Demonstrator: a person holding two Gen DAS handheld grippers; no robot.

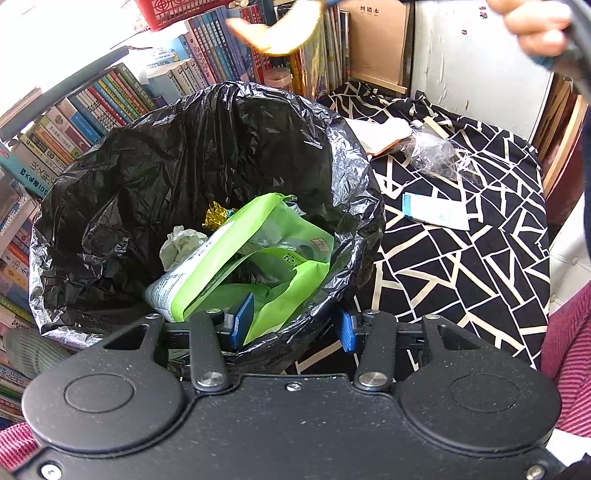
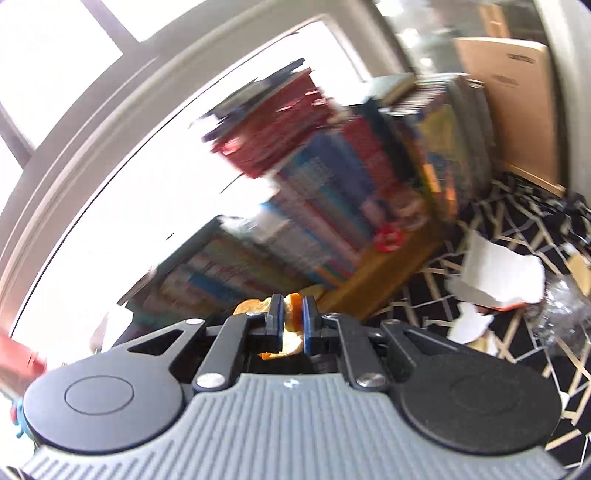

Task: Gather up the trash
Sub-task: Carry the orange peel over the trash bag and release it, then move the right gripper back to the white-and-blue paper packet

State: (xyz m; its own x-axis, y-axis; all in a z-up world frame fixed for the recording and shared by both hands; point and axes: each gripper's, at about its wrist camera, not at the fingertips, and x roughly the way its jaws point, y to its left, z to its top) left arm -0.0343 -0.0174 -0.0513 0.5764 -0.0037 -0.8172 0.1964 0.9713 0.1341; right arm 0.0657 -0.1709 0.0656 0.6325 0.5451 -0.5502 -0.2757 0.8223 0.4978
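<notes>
A bin lined with a black bag (image 1: 166, 177) stands at the table's left edge. It holds a green packet (image 1: 258, 266), a crumpled tissue (image 1: 181, 245) and gold foil (image 1: 216, 218). My left gripper (image 1: 295, 328) is shut on the bin's near rim, one blue pad inside and one outside. My right gripper (image 2: 293, 301) is shut on a piece of orange peel (image 2: 291, 339). In the left wrist view that peel (image 1: 280, 29) hangs blurred high above the bin's far side, with a hand (image 1: 535, 26) at the top right.
On the black-and-white patterned cloth (image 1: 461, 277) lie torn white paper (image 1: 380, 133), crumpled clear plastic (image 1: 432, 151), a white-and-blue packet (image 1: 436, 212) and a wooden stick (image 1: 437, 127). Rows of books (image 1: 92, 107) stand behind and left of the bin. A window (image 2: 74, 55) is behind them.
</notes>
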